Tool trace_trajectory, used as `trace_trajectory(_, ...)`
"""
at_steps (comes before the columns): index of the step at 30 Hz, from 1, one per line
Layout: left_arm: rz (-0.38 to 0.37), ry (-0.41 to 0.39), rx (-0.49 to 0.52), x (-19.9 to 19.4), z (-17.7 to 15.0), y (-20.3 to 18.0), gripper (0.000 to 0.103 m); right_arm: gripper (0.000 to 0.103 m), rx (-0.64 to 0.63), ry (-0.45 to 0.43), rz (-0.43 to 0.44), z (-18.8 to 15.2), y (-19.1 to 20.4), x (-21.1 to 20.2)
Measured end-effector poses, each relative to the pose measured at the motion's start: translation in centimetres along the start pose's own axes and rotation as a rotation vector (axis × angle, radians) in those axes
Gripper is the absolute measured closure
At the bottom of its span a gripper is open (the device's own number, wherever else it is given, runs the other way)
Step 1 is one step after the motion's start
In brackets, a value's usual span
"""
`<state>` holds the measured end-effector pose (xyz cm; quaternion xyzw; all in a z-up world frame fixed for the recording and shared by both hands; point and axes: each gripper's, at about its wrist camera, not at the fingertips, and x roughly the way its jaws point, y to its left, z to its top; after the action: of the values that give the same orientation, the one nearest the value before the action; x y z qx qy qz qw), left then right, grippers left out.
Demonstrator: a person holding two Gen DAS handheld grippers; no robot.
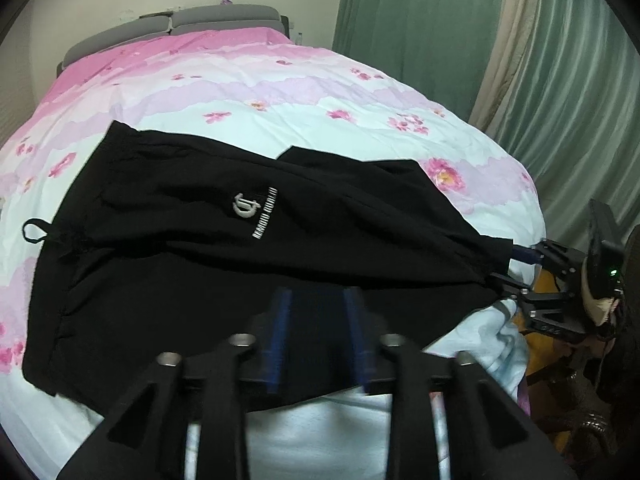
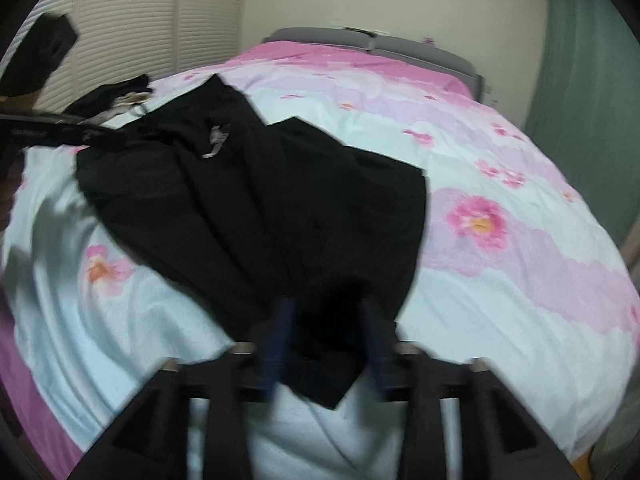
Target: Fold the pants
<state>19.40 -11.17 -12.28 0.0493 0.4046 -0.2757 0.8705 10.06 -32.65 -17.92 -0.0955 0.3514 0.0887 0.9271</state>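
Black pants (image 1: 200, 260) with a white logo (image 1: 250, 208) lie folded lengthwise across a pink and pale-blue flowered quilt (image 1: 280, 92). My left gripper (image 1: 316, 320) is at their near edge, its blue fingers apart with black cloth lying loosely between them. In the same view my right gripper (image 1: 506, 264) is at the leg end on the right, fingers apart around the hem. In the right wrist view the pants (image 2: 260, 200) stretch away to the upper left. There the right gripper (image 2: 328, 332) stands open over the near corner of the cloth.
The quilt (image 2: 500, 280) covers a bed with a grey headboard (image 1: 208, 20). Green curtains (image 1: 420, 20) hang to the right. Brown wooden furniture (image 1: 580, 420) stands beside the bed's near corner. A dark heap of clothes (image 2: 116, 96) lies at the far left before slatted doors (image 2: 132, 20).
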Motion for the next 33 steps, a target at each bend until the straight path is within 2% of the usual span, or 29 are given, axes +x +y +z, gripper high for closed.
trace_trajectory(1,0.005,-0.009,0.0,-0.3,0.0,0.1,0.056,0.052,0.006,-0.008,0.0,0.1,0.0,-0.3)
trace_trajectory(6,0.037,-0.059,-0.002,-2.7,0.5,1.0,0.034,0.032,0.016,-0.055,-0.043,1.8,-0.1,-3.6)
trace_trajectory(9,0.063,-0.089,-0.04,-4.3,0.9,2.8,0.03,0.019,-0.021,-0.117,-0.056,4.4,0.5,-5.8)
trace_trajectory(12,0.098,-0.112,-0.096,-5.9,1.4,5.3,0.022,0.018,-0.06,-0.173,-0.019,8.4,1.4,-6.7)
trace_trajectory(14,0.154,-0.139,-0.149,-7.2,2.0,7.8,0.018,0.018,-0.081,-0.191,0.018,11.8,2.3,-5.9)
trace_trajectory(18,0.249,-0.159,-0.263,-8.6,2.9,13.4,0.018,0.018,-0.11,-0.181,0.126,18.8,5.1,-1.4)
trace_trajectory(20,0.294,-0.17,-0.306,-9.0,3.4,16.2,0.018,0.018,-0.115,-0.146,0.217,22.9,7.1,2.7)
trace_trajectory(22,0.336,-0.173,-0.334,-9.0,4.0,18.8,0.018,0.019,-0.117,-0.106,0.281,25.7,8.8,6.2)
trace_trajectory(25,0.377,-0.174,-0.343,-8.4,4.8,21.4,0.018,0.019,-0.142,-0.057,0.333,29.3,11.6,11.8)
trace_trajectory(29,0.39,-0.155,-0.352,-6.5,5.7,24.4,0.018,0.021,-0.206,0.015,0.365,31.9,15.2,18.2)
trace_trajectory(33,0.385,-0.139,-0.365,-4.2,6.4,26.3,0.018,0.035,-0.264,0.084,0.376,33.3,17.4,23.3)
